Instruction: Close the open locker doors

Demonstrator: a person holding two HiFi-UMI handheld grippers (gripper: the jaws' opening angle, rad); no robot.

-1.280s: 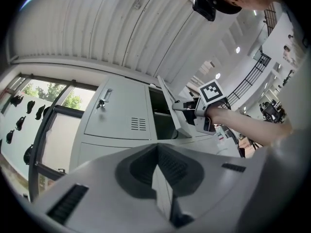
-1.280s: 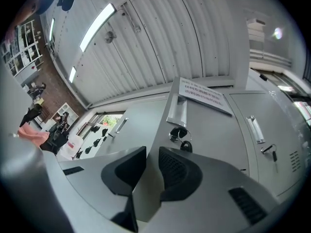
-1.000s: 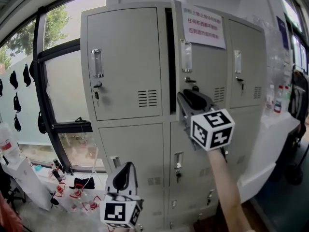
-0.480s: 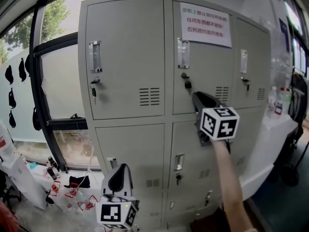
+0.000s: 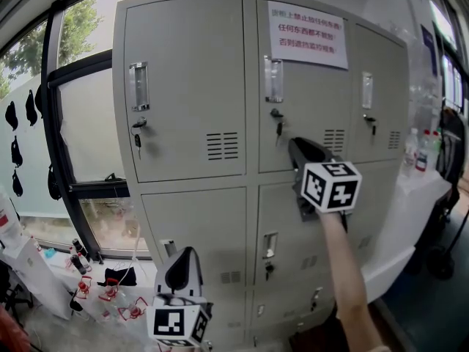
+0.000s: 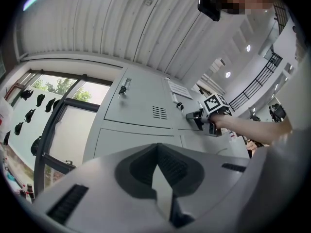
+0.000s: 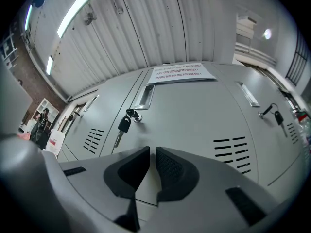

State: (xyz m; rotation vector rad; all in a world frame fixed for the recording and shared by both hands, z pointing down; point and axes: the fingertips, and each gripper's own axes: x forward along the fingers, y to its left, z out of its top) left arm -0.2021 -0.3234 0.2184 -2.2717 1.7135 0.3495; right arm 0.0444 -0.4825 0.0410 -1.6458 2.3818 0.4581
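The grey locker bank fills the head view. Its top middle door [image 5: 308, 101] carries a paper notice [image 5: 308, 34] and lies flush with the doors beside it, with a key [image 5: 278, 127] hanging in its lock. My right gripper [image 5: 297, 149] points at the lower part of that door [image 7: 194, 115], close to its surface. Its jaws [image 7: 151, 152] are shut with only a thin slit and nothing between them. The key [image 7: 121, 125] hangs up and left of them. My left gripper [image 5: 187, 259] hangs low before the lower lockers, shut and empty [image 6: 156, 147].
The top left door [image 5: 183, 86] and the top right door [image 5: 377, 101] look closed too. A window with a dark frame [image 5: 55, 123] stands to the left, with bottles [image 5: 79, 259] on the floor below. A white counter [image 5: 410, 196] juts out at the right.
The top middle door was ajar with a dark gap at its left edge and now lies flush. My right gripper followed it in toward the lockers. The left gripper barely moved.
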